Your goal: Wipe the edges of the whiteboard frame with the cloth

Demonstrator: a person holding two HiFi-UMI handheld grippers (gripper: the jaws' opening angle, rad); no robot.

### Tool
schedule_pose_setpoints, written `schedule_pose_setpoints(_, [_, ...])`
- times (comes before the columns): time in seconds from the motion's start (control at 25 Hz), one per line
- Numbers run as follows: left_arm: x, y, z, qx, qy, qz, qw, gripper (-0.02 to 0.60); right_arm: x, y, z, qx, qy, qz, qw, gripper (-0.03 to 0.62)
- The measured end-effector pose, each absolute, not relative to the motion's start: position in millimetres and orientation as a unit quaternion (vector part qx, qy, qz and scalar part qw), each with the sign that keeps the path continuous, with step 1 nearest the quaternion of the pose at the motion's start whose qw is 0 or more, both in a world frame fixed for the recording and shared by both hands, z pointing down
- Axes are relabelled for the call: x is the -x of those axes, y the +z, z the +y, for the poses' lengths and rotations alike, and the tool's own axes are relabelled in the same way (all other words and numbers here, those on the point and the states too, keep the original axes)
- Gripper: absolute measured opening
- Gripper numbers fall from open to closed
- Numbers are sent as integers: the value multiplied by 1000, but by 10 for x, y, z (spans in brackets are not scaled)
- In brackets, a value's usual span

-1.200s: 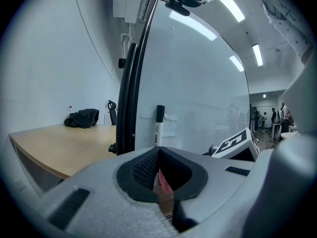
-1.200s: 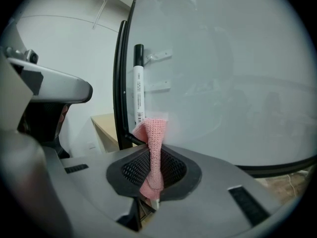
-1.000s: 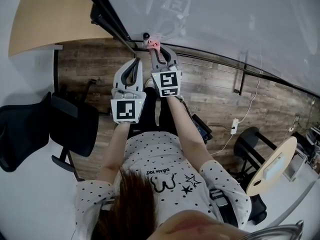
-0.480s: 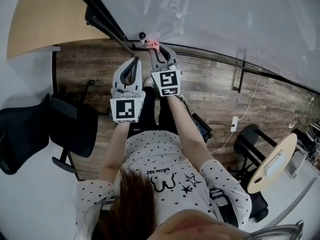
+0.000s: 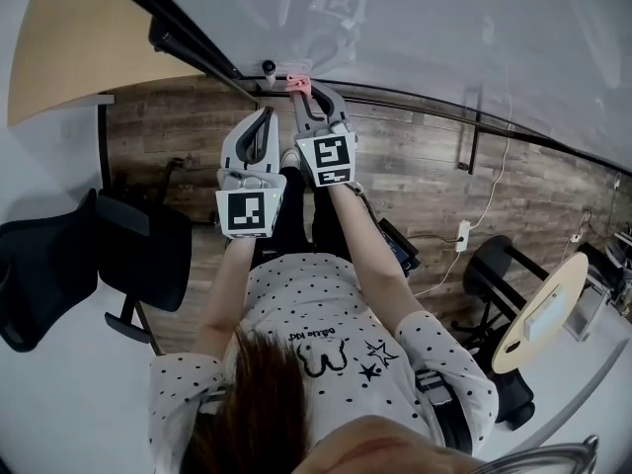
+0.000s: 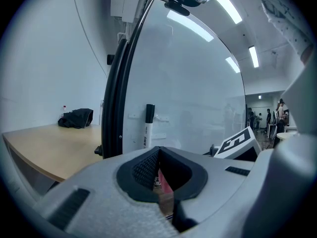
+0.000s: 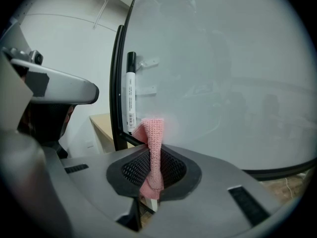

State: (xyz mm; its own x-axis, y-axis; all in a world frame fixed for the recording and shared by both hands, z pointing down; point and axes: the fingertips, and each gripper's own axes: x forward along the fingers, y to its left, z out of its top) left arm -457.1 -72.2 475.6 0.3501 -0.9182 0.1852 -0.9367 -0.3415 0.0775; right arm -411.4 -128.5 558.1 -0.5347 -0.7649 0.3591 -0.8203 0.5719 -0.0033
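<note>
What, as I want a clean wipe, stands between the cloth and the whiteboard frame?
Nothing visible: the cloth sits at the lower corner of the frame. A marker hangs on the board just inside the upright edge.

Tan table [image 6: 44, 148] with a dark bundle [image 6: 75, 118], perhaps a bag, at its far edge

Toward 6 o'clock, a white short-sleeved shirt [image 5: 326, 309] with black dots and print. The left gripper [image 5: 265, 117] and right gripper [image 5: 302, 91] are grey, each with a black-and-white marker cube [image 5: 245, 212].
</note>
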Motion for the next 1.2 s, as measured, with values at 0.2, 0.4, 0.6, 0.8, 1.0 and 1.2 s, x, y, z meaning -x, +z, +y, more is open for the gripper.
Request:
schedule_pose_setpoints(0.2, [4563,4763,-746,-820,55,-564,79,15,4085,5575,-1287,-458,89,-870,158,31])
schedule_pose_setpoints(0.4, [4575,4770,-775,-819,55,-565,88,15,4037,5569,-1300,-464,91,-867,158,31])
schedule_pose_setpoints(0.6, [4540,4810,-786,-823,58,-559,80,15,3954,5588,-1304,-473,93,-862,158,31])
schedule_pose_setpoints(0.8, [4447,4767,-759,-824,58,-557,89,15,3834,5542,-1278,-478,90,-859,161,31])
schedule_pose_setpoints(1.0, [4354,4767,-777,-828,61,-552,79,15,3750,5539,-1276,-481,91,-857,160,31])
schedule_pose_setpoints(1.2, [4208,4775,-774,-828,62,-552,79,15,3612,5542,-1268,-479,93,-857,163,31])
